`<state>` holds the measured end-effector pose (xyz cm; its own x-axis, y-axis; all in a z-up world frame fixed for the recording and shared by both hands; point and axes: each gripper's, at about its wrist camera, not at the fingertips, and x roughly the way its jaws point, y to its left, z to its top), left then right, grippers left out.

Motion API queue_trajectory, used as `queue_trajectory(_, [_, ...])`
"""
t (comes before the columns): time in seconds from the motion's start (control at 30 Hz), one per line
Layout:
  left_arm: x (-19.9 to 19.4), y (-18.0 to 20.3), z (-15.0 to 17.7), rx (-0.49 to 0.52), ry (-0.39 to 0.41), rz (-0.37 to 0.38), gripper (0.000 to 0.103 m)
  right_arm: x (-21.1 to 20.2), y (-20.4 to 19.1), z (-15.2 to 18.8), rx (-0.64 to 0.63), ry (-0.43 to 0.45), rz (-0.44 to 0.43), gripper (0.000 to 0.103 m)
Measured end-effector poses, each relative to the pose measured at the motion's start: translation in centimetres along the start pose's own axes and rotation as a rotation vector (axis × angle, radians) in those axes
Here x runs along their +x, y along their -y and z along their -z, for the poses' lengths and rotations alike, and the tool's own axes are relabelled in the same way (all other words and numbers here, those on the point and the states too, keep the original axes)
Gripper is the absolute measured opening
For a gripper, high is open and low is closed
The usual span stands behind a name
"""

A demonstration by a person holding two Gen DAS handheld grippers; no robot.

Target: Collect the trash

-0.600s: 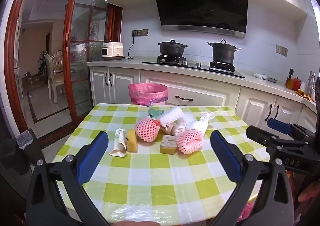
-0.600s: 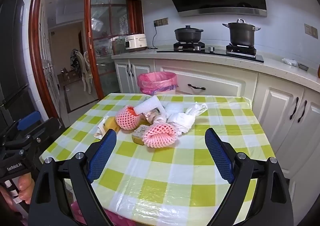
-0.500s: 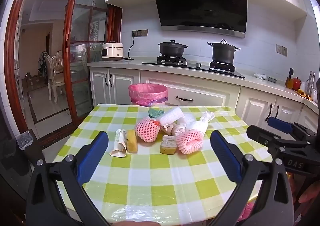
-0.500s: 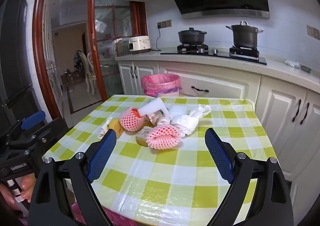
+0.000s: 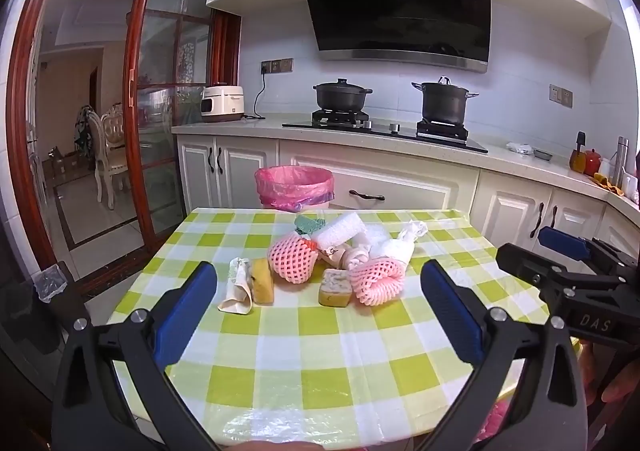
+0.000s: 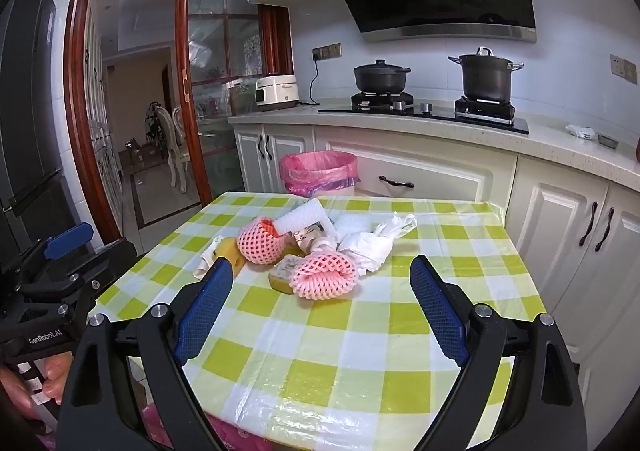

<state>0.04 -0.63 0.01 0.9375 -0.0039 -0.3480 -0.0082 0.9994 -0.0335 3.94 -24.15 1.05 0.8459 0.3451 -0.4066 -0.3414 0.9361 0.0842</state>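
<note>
Checked green tablecloth point(image 5: 320, 331) covers the table nearest both cameras. Left gripper point(image 5: 320, 291) and right gripper point(image 6: 320, 291) hover over it, jaws wide and empty. Farther on lies the trash pile point(image 5: 332, 263): pink foam nets, sponges, what looks like crumpled paper. Beyond stands the pink-lined bin point(image 5: 294, 187).

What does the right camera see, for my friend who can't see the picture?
A pile of trash sits on a table with a green checked cloth: pink foam nets, yellow sponges and crumpled white wrappers. The open right hand-held gripper points at it, empty. Behind the table stands a bin with a pink bag, in front of white kitchen cabinets.
</note>
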Motion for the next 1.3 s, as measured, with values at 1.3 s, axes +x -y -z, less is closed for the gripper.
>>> queue_trajectory(1.3, [-0.53, 0.69, -0.3, 0.018, 0.028, 0.003, 0.099, -0.87, -0.12, 0.24, -0.006, 0.049, 0.004, 0.085])
